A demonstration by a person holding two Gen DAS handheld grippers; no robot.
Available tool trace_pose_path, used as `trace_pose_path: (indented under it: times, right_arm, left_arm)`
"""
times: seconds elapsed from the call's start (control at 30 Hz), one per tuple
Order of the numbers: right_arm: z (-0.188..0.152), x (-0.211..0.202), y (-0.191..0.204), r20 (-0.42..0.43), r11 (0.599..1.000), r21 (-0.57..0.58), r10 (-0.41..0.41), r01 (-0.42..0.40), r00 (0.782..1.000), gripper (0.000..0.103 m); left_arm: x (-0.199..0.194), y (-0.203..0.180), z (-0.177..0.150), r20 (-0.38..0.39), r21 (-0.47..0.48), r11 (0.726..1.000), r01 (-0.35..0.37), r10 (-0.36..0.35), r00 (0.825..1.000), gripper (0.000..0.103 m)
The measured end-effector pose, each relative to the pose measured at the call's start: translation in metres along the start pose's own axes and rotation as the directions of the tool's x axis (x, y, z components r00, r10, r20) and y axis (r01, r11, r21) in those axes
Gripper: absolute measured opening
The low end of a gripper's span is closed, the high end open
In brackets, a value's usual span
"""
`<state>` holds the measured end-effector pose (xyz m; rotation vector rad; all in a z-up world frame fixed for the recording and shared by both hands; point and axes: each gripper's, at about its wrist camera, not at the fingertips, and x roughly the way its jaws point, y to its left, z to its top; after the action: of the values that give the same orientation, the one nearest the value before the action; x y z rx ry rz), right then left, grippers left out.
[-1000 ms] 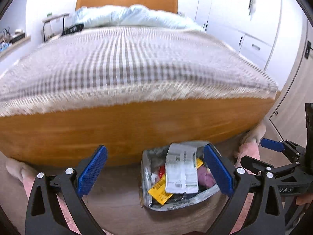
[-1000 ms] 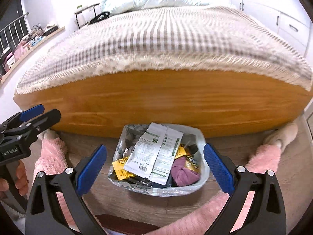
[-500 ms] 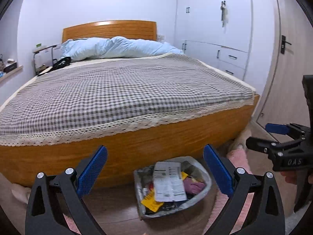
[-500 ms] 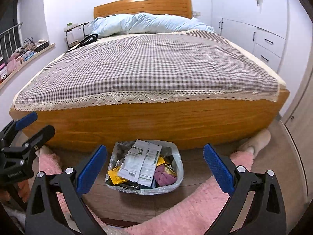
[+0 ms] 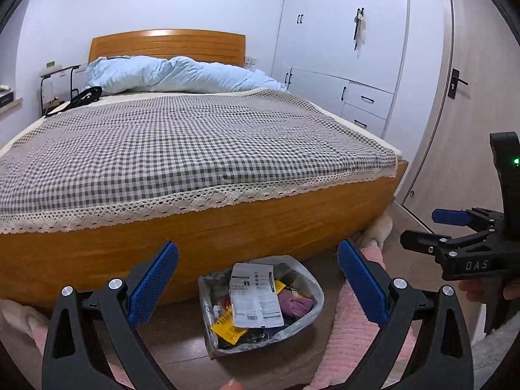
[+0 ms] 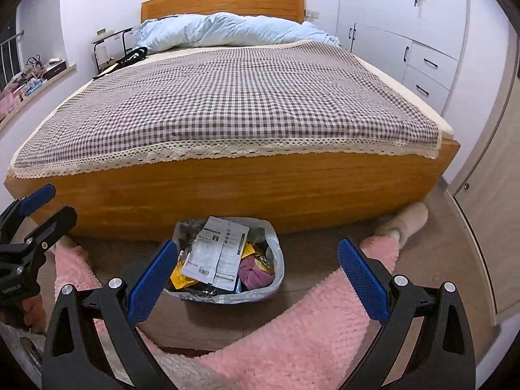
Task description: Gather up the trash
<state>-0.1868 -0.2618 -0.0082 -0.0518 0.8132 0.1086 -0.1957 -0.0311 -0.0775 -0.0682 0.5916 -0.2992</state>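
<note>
A bin lined with a clear plastic bag (image 5: 312, 287) (image 6: 277, 257) stands on the wooden floor against the bed's footboard. Inside lie a white printed packet (image 5: 255, 292) (image 6: 216, 253), a yellow wrapper (image 5: 227, 325) (image 6: 179, 278) and a purple bundle (image 5: 294, 302) (image 6: 253, 274). My left gripper (image 5: 258, 250) hangs open above and in front of the bag with nothing between its blue pads. My right gripper (image 6: 258, 247) is open and empty too, just right of the bag. Each shows in the other's view: the right gripper (image 5: 455, 232), the left gripper (image 6: 32, 214).
A bed with a checked cover (image 5: 182, 143) and wooden footboard (image 6: 227, 191) fills the far side. Pink fluffy trouser legs (image 6: 325, 325) and a beige slipper (image 6: 403, 222) are on the floor. A white wardrobe (image 5: 344, 48) and a door (image 5: 471, 97) stand to the right.
Both grippers have risen and drawn back from the bag, so the whole bed now shows and the bag looks smaller. Both stayed open and empty.
</note>
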Motion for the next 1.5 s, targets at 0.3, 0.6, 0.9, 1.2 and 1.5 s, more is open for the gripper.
trace_pose_path:
  times: [0.3,0.6,0.9,1.2,1.5]
  right_arm:
    - [0.001,0.003,0.007,-0.022,1.000,-0.019,0.017,-0.017,1.000,0.095]
    - [0.003,0.004,0.010,-0.020,0.999,-0.030,0.021,-0.022,1.000,0.095]
    - [0.004,0.006,0.011,-0.020,0.999,-0.036,0.023,-0.024,1.000,0.095]
    - [0.004,0.007,0.014,-0.024,0.999,-0.043,0.022,-0.023,0.999,0.095]
    - [0.004,0.008,0.015,-0.029,0.999,-0.043,0.023,-0.024,0.999,0.095]
  left_arm:
    - [0.000,0.003,-0.002,-0.010,-0.012,1.000,-0.004,0.004,1.000,0.095]
    - [0.003,0.005,-0.003,-0.019,-0.019,1.000,-0.006,0.006,1.000,0.095]
    - [0.004,0.006,-0.004,-0.019,-0.022,1.000,-0.006,0.006,1.000,0.095]
    - [0.005,0.008,-0.003,-0.026,-0.026,1.000,-0.008,0.008,1.000,0.095]
    - [0.006,0.007,-0.004,-0.028,-0.029,1.000,-0.010,0.009,1.000,0.095]
